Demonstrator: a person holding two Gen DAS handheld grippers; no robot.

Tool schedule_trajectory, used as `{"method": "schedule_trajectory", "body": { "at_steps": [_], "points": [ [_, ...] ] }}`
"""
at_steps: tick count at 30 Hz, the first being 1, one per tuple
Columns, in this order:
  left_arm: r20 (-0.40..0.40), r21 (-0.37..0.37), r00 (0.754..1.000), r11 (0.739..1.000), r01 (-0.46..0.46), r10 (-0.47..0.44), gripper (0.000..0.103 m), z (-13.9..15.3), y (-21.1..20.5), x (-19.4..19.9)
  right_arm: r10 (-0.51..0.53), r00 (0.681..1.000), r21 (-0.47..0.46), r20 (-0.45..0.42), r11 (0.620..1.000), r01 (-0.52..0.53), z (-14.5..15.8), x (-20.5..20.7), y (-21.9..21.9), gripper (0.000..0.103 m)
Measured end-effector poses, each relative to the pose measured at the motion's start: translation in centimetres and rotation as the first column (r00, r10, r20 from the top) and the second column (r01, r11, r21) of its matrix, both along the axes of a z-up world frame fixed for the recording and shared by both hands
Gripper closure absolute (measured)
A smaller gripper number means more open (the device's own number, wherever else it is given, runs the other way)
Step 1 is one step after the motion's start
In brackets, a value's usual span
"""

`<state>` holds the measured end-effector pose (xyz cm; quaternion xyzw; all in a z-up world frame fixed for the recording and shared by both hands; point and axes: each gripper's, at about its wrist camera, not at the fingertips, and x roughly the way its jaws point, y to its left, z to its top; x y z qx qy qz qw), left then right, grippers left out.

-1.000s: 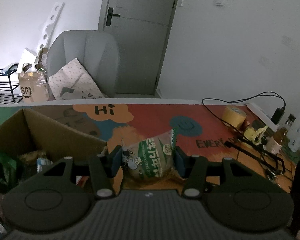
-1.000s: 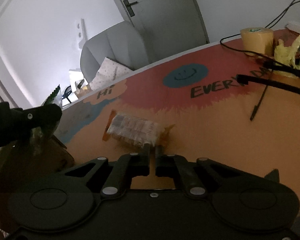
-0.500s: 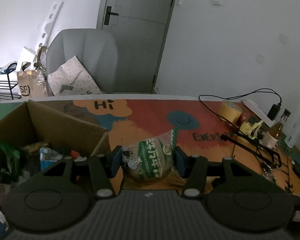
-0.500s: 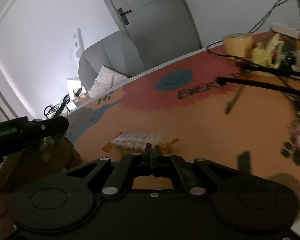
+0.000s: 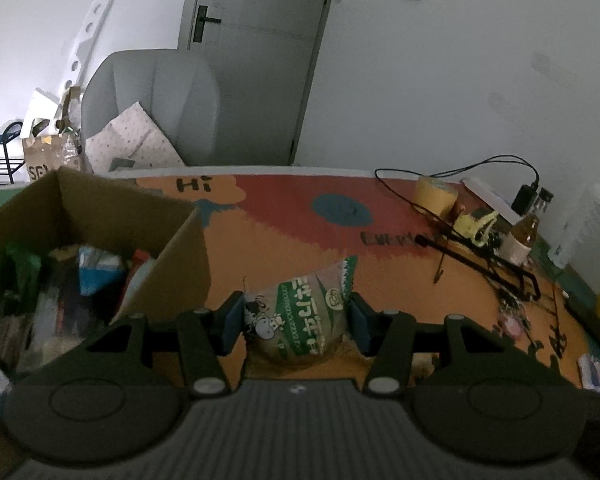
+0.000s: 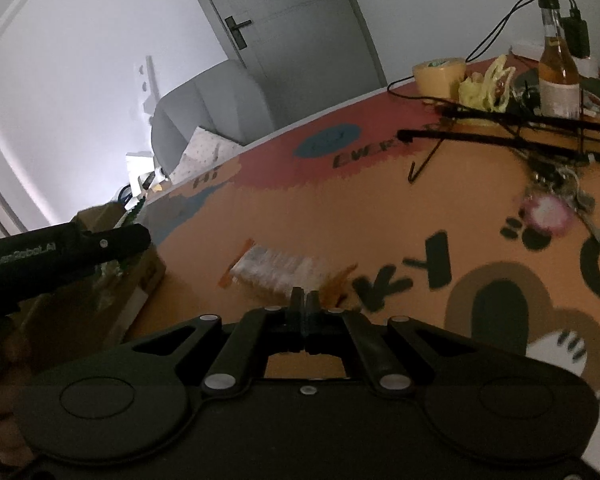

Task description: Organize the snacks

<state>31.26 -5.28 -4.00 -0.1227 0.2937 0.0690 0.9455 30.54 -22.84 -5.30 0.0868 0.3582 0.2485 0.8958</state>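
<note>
A green and white snack bag (image 5: 300,320) with a cartoon cow is clamped between the pads of my left gripper (image 5: 296,320), held above the colourful table mat (image 5: 284,248). Just left of it is an open cardboard box (image 5: 172,248) holding several snack packs. A clear-wrapped pack of biscuits with orange ends (image 6: 280,270) lies flat on the mat, just beyond my right gripper (image 6: 304,300), whose fingers are shut together with nothing between them. The left gripper's dark body (image 6: 60,256) shows at the left of the right wrist view, over the box (image 6: 112,304).
On the right of the table are a roll of tape (image 5: 436,196), a glass bottle (image 6: 560,68), yellow clips (image 6: 488,84), a black wire stand (image 6: 540,132), keys (image 6: 556,200) and cables. Behind the table are a grey chair (image 5: 156,108) and a door (image 5: 252,52).
The left gripper carried the bag leftward beside the box, so more of the box's inside shows. The right gripper drew back and to the right; the biscuit pack now lies farther left.
</note>
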Motion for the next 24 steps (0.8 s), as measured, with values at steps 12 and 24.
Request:
{"method": "schedule_trajectory", "body": {
  "at_steps": [12,24],
  "points": [
    [-0.01,-0.018,1.0,1.0,-0.012,0.012,0.049,-0.3,0.8,-1.8,0.021,0.998,-0.08,0.054,0.997,-0.017,0.3,-0.4,1.9,0.037],
    [-0.025,-0.036,1.0,0.999,-0.014,0.013,0.049,-1.0,1.0,-0.9,0.036,0.996,-0.201,0.085,0.979,-0.018,-1.1,2.4,3.8,0.009]
  ]
}}
